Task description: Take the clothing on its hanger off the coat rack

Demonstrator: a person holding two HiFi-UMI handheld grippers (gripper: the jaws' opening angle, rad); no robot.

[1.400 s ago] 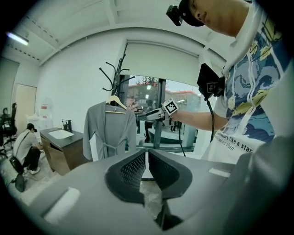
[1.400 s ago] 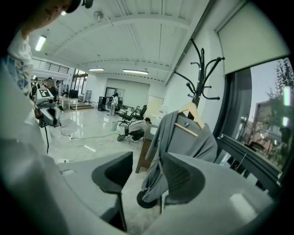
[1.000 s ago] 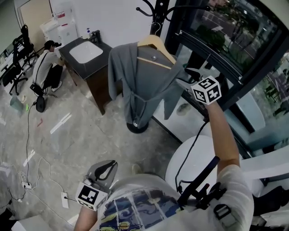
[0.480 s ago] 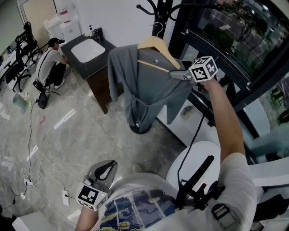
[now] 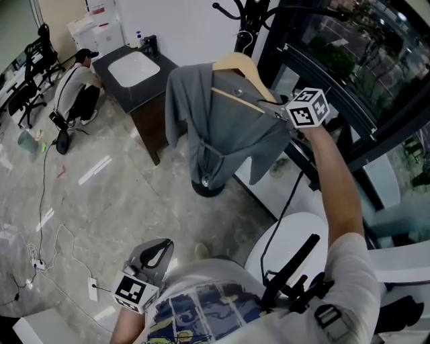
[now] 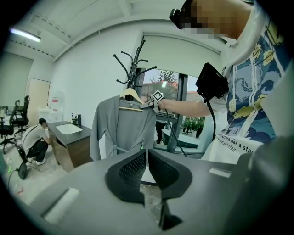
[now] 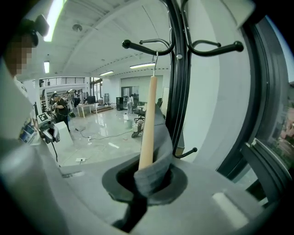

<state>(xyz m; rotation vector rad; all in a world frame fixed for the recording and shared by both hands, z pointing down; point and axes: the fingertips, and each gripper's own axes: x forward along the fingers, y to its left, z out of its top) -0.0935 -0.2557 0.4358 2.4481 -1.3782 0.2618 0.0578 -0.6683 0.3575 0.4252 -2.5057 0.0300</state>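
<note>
A grey garment (image 5: 222,127) hangs on a wooden hanger (image 5: 243,67) whose hook sits on a black coat rack (image 5: 252,20). My right gripper (image 5: 279,111) is raised to the hanger's right shoulder and is shut on it. In the right gripper view the hanger's arm (image 7: 148,124) and a fold of grey cloth (image 7: 161,147) run into the jaws, with the wire hook (image 7: 156,57) over a rack arm. My left gripper (image 5: 151,259) stays low by my body, shut and empty. From it I see the garment (image 6: 120,133) across the room.
A dark cabinet with a white sink (image 5: 134,70) stands left of the rack, and a person (image 5: 77,87) crouches beside it. Cables (image 5: 40,228) lie on the floor. A black window frame (image 5: 349,101) runs behind the rack. A white round seat (image 5: 289,242) is by my right side.
My right gripper, open and off to the right a second ago, has moved in to the hanger's right end and closed on it. The left gripper has not moved.
</note>
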